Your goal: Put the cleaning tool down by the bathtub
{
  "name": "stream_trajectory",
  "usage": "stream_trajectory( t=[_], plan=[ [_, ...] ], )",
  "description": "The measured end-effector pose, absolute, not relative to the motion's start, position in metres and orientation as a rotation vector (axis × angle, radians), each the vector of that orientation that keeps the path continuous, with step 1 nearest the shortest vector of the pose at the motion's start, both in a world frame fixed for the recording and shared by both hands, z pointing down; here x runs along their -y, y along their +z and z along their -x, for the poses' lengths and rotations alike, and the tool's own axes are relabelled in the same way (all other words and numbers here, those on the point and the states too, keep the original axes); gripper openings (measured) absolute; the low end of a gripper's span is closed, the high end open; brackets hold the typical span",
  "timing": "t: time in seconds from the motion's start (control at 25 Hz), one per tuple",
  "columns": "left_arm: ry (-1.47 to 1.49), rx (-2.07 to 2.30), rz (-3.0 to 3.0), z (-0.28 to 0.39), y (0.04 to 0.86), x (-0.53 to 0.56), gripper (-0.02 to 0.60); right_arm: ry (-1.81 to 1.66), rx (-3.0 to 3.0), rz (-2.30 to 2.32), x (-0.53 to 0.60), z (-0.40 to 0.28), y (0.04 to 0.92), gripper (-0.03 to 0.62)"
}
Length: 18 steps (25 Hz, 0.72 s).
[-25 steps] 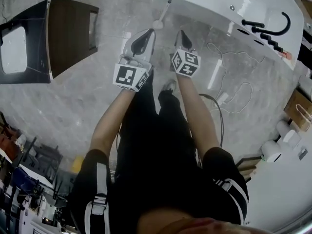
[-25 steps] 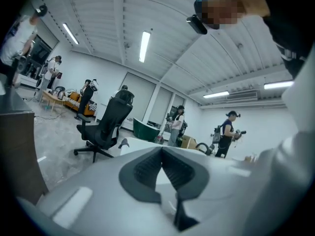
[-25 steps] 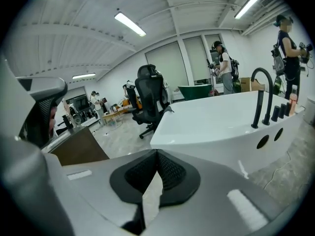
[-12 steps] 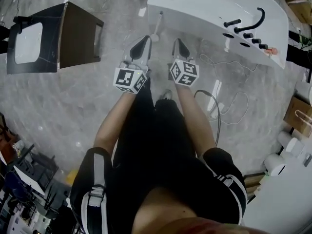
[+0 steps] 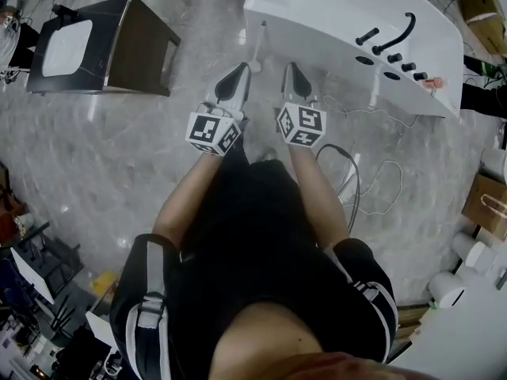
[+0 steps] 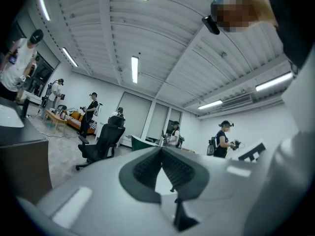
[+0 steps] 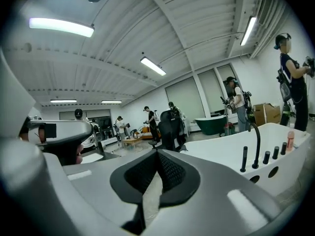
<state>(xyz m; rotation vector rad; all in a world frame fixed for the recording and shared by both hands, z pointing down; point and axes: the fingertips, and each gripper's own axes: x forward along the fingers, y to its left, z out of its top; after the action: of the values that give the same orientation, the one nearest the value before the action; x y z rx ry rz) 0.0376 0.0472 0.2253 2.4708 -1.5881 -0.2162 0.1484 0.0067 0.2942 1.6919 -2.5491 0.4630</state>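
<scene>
Holding the left hand-held gripper (image 5: 240,71) and the right hand-held gripper (image 5: 291,70) side by side above the grey floor (image 5: 119,149), each with jaws pressed together on nothing. Facing the white bathtub (image 5: 333,10). Cleaning tool (image 5: 259,43) down on the floor at the foot of the bathtub's near wall, just beyond the left hand-held gripper's tip and apart from it.

One bathtub (image 5: 333,10), one brush (image 5: 259,42), one dark cabinet (image 5: 139,50), two tools (image 5: 242,70) (image 5: 291,67).
</scene>
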Motion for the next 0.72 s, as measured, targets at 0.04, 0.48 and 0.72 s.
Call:
stream_trajectory(
  t=[0.04,0.48,0.72],
  plan=[
    [-0.218,1.596,-2.47,-0.041,0.221,-0.058,0.009,0.454,2.561,-1.686,-0.016,-0.151,0.287,-0.002],
    [-0.231,1.67,-2.402,-0.046,0.194,-0.129,0.009,0.433,2.605,-1.67,-0.088,-0.18,0.238,-0.002],
    [-0.252,1.661,-2.386,-0.029,0.176,-0.138,0.009,0.371,2.607,-1.601,-0.109,-0.163,0.223,-0.002]
  ],
)
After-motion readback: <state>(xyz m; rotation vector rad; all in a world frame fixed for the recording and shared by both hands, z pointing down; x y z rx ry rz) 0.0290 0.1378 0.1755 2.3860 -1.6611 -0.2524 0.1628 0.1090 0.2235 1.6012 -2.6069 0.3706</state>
